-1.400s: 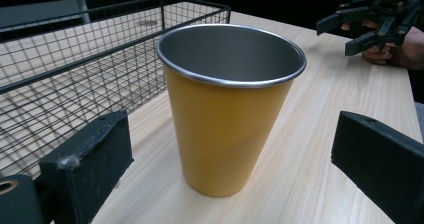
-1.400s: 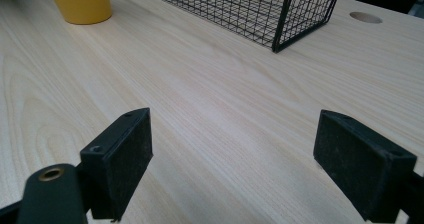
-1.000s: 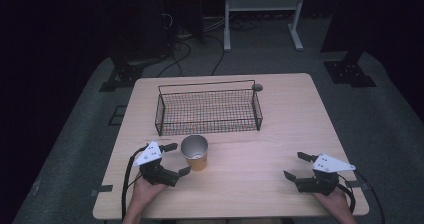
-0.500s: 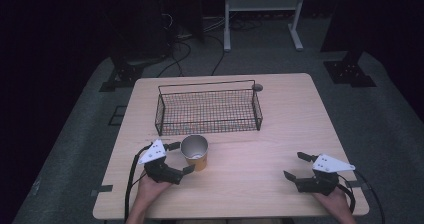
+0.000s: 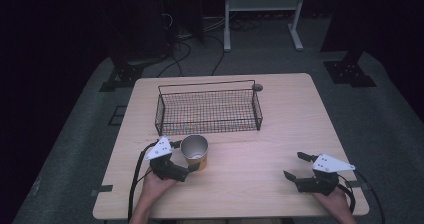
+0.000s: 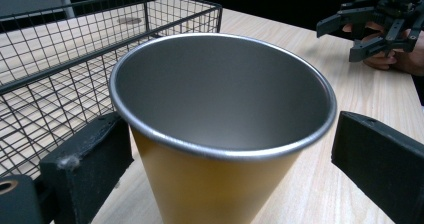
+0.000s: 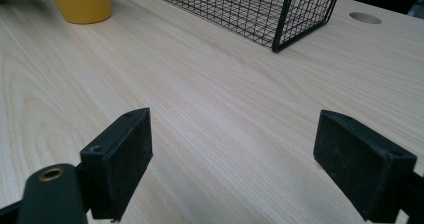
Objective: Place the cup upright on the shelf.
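Upright on the pale wooden desk [image 5: 280,134], a yellow cup [image 5: 194,153] with a steel-grey inside is framed by the wide-open left claw [image 5: 183,157], one jaw at either side and a gap visible at each. Just beyond that claw, a black wire basket [image 5: 207,110] is seen. Well apart, the right claw [image 5: 295,165] is held wide open over bare wood near the desk's front edge, gripping nothing. Dark carpeted floor [image 5: 380,119] and cables surround the desk.
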`<state>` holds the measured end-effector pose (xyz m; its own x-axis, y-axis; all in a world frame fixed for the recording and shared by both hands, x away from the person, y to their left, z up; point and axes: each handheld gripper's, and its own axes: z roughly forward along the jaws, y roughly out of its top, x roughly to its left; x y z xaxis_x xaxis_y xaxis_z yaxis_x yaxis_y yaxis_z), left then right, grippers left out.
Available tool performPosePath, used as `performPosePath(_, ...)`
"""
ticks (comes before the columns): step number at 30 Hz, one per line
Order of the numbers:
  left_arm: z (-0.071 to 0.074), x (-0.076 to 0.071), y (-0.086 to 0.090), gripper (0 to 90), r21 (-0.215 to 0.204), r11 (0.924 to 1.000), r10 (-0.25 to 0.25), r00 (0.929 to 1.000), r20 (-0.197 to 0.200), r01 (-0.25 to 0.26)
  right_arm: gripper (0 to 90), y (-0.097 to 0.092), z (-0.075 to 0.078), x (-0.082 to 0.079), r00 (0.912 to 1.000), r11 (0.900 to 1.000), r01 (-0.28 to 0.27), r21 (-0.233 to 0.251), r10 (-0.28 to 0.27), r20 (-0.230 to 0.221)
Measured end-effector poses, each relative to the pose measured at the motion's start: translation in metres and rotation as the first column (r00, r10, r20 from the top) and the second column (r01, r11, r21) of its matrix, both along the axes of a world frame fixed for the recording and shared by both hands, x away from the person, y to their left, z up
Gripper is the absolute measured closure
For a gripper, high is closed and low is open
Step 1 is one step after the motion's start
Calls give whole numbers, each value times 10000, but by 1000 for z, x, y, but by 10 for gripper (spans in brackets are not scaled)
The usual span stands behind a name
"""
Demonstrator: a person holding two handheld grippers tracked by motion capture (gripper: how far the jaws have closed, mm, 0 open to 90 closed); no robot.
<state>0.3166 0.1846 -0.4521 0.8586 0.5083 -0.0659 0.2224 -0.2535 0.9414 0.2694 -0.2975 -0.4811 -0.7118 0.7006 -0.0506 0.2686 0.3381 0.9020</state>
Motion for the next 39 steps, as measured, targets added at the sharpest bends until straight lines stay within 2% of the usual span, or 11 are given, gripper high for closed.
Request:
performPosePath(11,-2,7,-10,19,62,10000,-58,10000,-29,58,148,0,0,0,10000,10000,-12,1,12,4)
performPosePath(18,-2,10,-11,19,-163,9999,-50,10000,56,50,148,0,0,0,10000,10000,-10,0,10,-2)
performPosePath(23,-5,12,-13,19,-63,9999,-94,9999,-40,94,148,0,0,0,10000,10000,0,12,0,-20)
performPosePath(26,-5,12,-14,21,-217,9997,-108,9999,-18,107,148,0,0,0,10000,10000,-2,6,2,-18)
performPosePath(27,-4,12,-14,30,-270,9995,-137,9999,13,137,148,0,0,0,10000,10000,-3,6,3,-15)
performPosePath(31,-5,13,-16,68,-57,9999,-104,9999,124,105,148,0,0,0,10000,10000,-9,2,9,-12)
performPosePath(35,-5,13,-16,123,-111,9998,-191,9997,132,192,148,0,0,0,10000,10000,-4,7,4,-25)
performPosePath(39,-5,12,-17,125,-99,9998,-172,9997,173,174,148,0,0,0,10000,10000,-17,3,17,-6)
